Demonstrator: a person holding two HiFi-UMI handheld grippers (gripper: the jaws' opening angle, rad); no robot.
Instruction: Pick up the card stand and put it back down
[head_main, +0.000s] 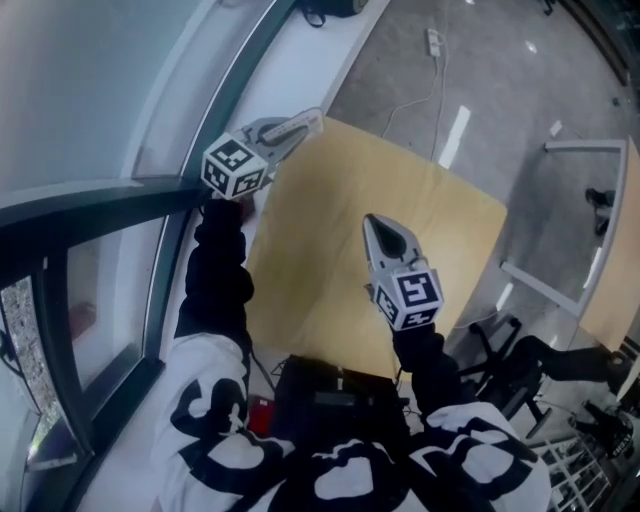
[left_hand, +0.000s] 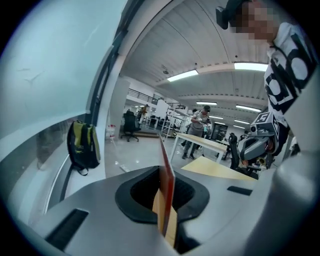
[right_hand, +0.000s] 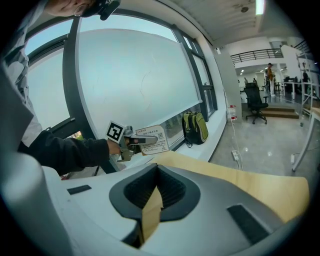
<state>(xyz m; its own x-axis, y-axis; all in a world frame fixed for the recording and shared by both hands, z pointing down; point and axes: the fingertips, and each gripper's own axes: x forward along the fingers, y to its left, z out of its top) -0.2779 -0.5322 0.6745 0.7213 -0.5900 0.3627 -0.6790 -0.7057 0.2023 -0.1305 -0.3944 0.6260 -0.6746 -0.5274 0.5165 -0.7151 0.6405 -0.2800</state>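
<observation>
The card stand (right_hand: 150, 140) is a clear upright holder with a white printed card. My left gripper (right_hand: 156, 138) is shut on it, off the wooden table (right_hand: 260, 185), above that table's left edge by the window. In the left gripper view the card stand (left_hand: 167, 182) shows edge-on as a thin red-rimmed sheet pinched between the pads. In the head view the left gripper (head_main: 314, 121) hangs over the table (head_main: 330, 280) at its far left corner. My right gripper (head_main: 379, 223) is shut and empty, over the table's middle; in its own view the right gripper (right_hand: 159, 171) shows its pads meeting.
A yellow-green backpack (right_hand: 195, 128) stands on the white window ledge (head_main: 300, 60) beyond the table. A power strip and cable (head_main: 433, 40) lie on the grey floor. Another table (head_main: 615, 250) and a black chair (head_main: 520, 360) are at the right. People stand at a distant table (left_hand: 200, 142).
</observation>
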